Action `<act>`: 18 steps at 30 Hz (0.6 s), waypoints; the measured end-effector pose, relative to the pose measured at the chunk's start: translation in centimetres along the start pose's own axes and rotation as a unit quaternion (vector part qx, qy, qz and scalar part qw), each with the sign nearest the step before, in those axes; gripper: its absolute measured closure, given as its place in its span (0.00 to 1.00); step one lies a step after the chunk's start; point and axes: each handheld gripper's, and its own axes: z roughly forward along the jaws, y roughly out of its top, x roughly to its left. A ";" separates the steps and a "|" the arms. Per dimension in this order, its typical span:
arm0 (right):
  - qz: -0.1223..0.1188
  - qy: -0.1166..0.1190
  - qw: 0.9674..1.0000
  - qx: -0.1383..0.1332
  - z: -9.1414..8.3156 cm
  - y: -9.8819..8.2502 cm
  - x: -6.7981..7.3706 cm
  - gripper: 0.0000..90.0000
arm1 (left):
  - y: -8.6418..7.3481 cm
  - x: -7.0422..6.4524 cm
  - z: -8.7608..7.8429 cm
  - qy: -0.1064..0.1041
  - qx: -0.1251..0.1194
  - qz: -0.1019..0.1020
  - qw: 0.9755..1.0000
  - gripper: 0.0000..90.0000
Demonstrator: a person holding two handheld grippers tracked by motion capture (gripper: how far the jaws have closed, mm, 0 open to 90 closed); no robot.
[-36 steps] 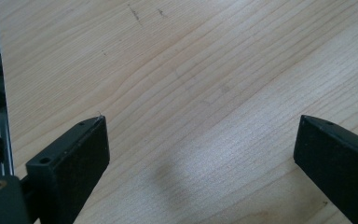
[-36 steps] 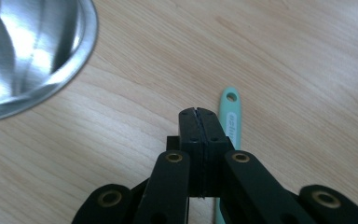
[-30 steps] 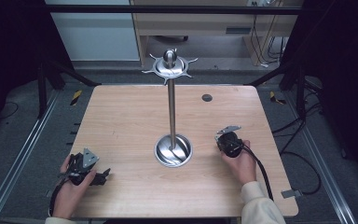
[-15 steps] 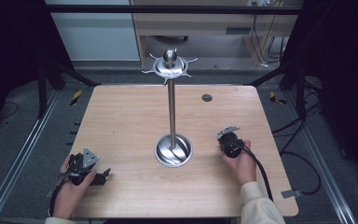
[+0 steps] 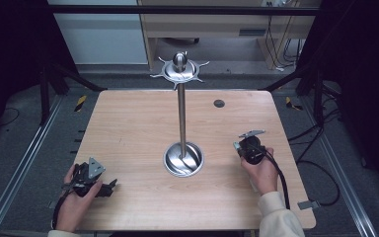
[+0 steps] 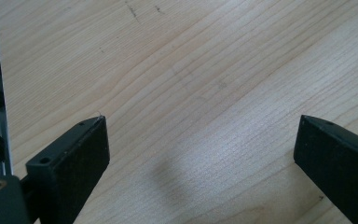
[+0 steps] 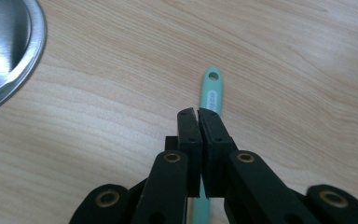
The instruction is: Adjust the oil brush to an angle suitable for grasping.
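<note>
The right claw [image 7: 198, 112] is clenched over a mint-green handle [image 7: 211, 93] lying on the bench [image 5: 128, 128] right of the steel hanging stand [image 5: 181, 118], so the pick-up seems in hand, with lifting next, while the left claw [image 6: 200, 140] rests released.

Table [image 5: 128, 128]: light wood, fine lengthwise grain, with a few short dark scratch marks in the left gripper view. One small dark round spot [image 5: 219, 103] at the far right of the tabletop.

Stand [image 5: 181, 113]: polished silver metal throughout, from round base to spiked top plate, with bright reflections.

Handle [image 7: 213, 91]: mint green, with small pale lettering near its holed end.

Left gripper [image 5: 109, 186] and right gripper [image 7: 198, 112]: matte black jaws. Brass-coloured pivot rivets on the right gripper. Grey plate on top of each.

Sleeve [image 5: 281, 217] at near right: cream.

Floor [image 5: 24, 143]: dark grey, with yellow-and-black striped markers [image 5: 80, 102] at far left.
</note>
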 end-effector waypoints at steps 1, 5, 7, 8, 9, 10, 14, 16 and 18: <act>0.005 0.001 1.000 0.008 -0.4 0.1 -0.1 0.97 | 0.0 0.0 -0.1 0.001 0.000 0.000 1.000 0.03; 0.000 0.012 0.998 0.056 -1.2 0.4 -0.4 0.90 | -0.1 0.1 -0.1 0.001 -0.001 -0.003 1.000 0.03; 0.001 0.012 0.997 0.073 -1.3 0.5 -0.5 0.87 | -0.1 0.1 -0.1 0.002 -0.002 -0.003 1.000 0.03; -0.001 0.012 0.997 0.082 -1.4 0.5 -0.6 0.86 | -0.1 0.1 -0.1 0.002 -0.002 -0.003 1.000 0.03; -0.001 0.012 0.996 0.087 -1.4 0.5 -0.7 0.85 | -0.1 0.1 -0.1 0.002 -0.002 -0.003 1.000 0.03; -0.001 0.013 0.996 0.091 -1.4 0.6 -0.8 0.83 | -0.1 0.1 -0.1 0.001 -0.001 -0.003 1.000 0.03; 0.004 0.016 0.993 0.114 -1.2 0.4 -1.0 0.77 | -0.1 0.1 -0.1 0.000 0.000 -0.001 1.000 0.03; 0.006 0.017 0.992 0.127 -1.1 0.4 -1.0 0.74 | -0.1 0.1 -0.1 0.000 0.001 -0.001 1.000 0.03; 0.010 0.018 0.991 0.133 -1.0 0.2 -1.1 0.74 | -0.1 0.1 0.0 -0.001 0.001 -0.001 1.000 0.03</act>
